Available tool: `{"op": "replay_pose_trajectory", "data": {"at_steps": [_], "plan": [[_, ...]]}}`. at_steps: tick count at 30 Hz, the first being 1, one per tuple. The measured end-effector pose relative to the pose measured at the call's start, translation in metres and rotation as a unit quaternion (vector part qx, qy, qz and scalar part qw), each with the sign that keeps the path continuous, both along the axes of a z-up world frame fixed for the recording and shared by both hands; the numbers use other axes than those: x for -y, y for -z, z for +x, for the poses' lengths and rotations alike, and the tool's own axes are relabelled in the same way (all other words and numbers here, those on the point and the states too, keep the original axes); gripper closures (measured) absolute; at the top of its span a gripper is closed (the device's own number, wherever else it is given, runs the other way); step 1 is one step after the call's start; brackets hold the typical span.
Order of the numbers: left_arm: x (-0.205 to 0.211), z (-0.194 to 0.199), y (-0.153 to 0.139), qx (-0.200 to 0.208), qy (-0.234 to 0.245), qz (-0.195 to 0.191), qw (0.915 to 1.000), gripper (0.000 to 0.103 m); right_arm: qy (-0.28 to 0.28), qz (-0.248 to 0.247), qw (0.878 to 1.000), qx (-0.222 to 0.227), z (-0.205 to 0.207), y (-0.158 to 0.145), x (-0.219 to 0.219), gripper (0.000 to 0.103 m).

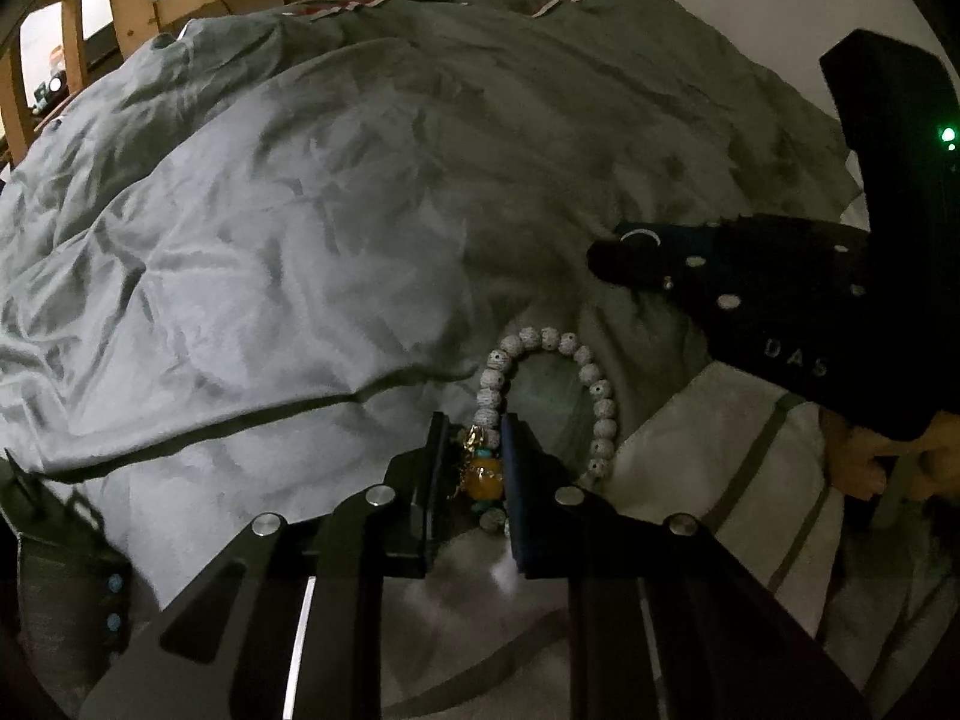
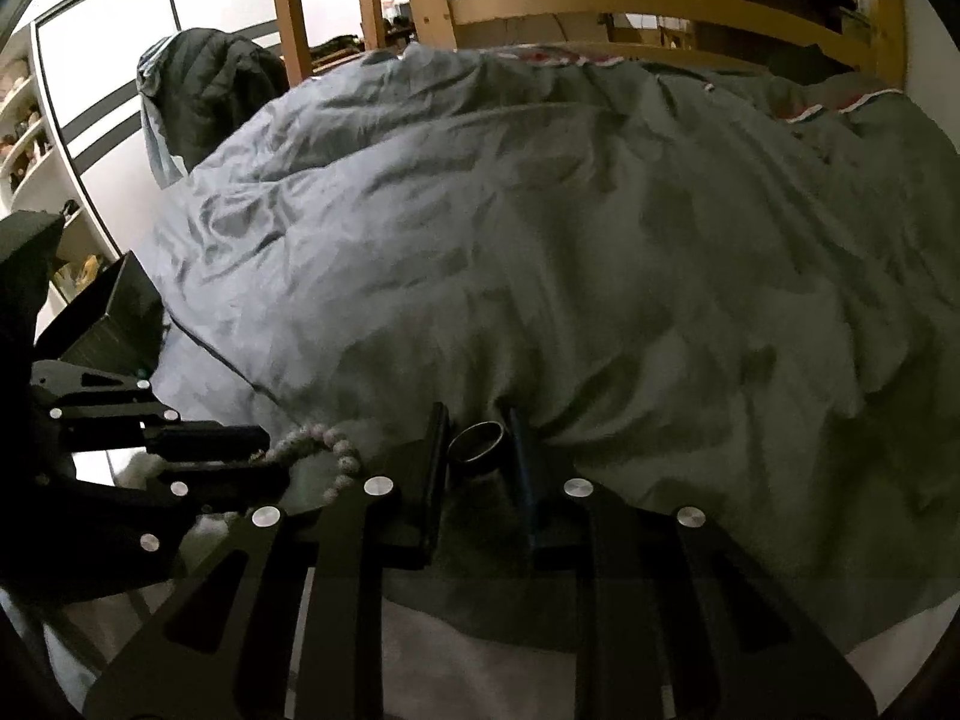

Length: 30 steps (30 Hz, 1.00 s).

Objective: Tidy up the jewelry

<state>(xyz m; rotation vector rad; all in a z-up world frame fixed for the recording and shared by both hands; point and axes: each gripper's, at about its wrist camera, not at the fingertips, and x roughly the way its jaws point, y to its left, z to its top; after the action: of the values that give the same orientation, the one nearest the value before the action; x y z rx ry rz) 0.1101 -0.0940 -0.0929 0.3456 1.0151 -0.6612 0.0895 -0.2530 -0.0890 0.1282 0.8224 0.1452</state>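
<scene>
- We are clamping the left gripper [image 1: 474,462] on the bead bracelet [image 1: 543,341], near the duvet [image 1: 300,210].
- We are pinching the ring [image 2: 477,441] in the right gripper [image 2: 477,450].

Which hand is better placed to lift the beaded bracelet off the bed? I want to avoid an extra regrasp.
Left. The left gripper has its fingers closed on the bracelet at its amber bead. The right gripper is already closed on a dark ring.

left tongs [image 1: 474,456]: clamped on bead bracelet [image 1: 543,339], angled down | right tongs [image 2: 480,450]: clamped on ring [image 2: 477,441]
</scene>
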Motion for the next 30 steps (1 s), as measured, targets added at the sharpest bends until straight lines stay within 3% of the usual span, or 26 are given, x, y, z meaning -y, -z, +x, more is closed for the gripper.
{"op": "replay_pose_trajectory", "data": {"at_steps": [6,15,30], "plan": [[-0.002,0.0,-0.004,0.003,0.001,0.004,1.0,0.087,0.012,0.018,0.999,0.028,-0.005,-0.014,0.006,0.082],[-0.042,0.02,-0.029,0.012,-0.065,-0.036,0.9972,0.088,0.022,0.03,0.999,0.038,-0.009,-0.02,0.013,0.082],[-0.064,0.0,-0.065,0.044,-0.085,-0.063,0.9934,0.089,0.014,0.033,0.997,0.062,-0.025,-0.042,0.006,0.082]]}}
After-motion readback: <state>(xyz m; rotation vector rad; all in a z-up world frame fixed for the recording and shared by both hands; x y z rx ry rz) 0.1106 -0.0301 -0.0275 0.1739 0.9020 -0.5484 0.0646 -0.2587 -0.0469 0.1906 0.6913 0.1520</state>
